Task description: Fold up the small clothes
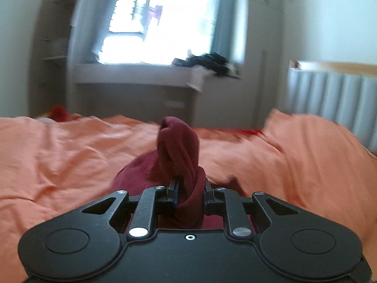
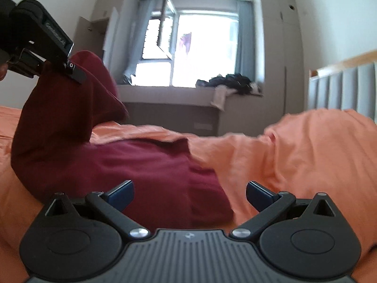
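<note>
Left tool (image 1: 190, 192) clamps maroon garment (image 2: 141, 165); right tool (image 2: 190, 197) wide, empty. We carry fold toward 3 o'clock, keep edge taut over bed (image 2: 306, 153).

Both wrist views sit low over the bed (image 1: 70, 155) — facing the window (image 2: 200, 49).

A large bright window (image 2: 188, 49) with grey curtains (image 2: 245, 37) fills the far wall. Below it is a pale grey window seat (image 2: 169, 96) with dark clothes (image 2: 233, 82). A grey padded headboard (image 2: 344, 89) stands on the right, near white walls (image 2: 334, 18).
</note>
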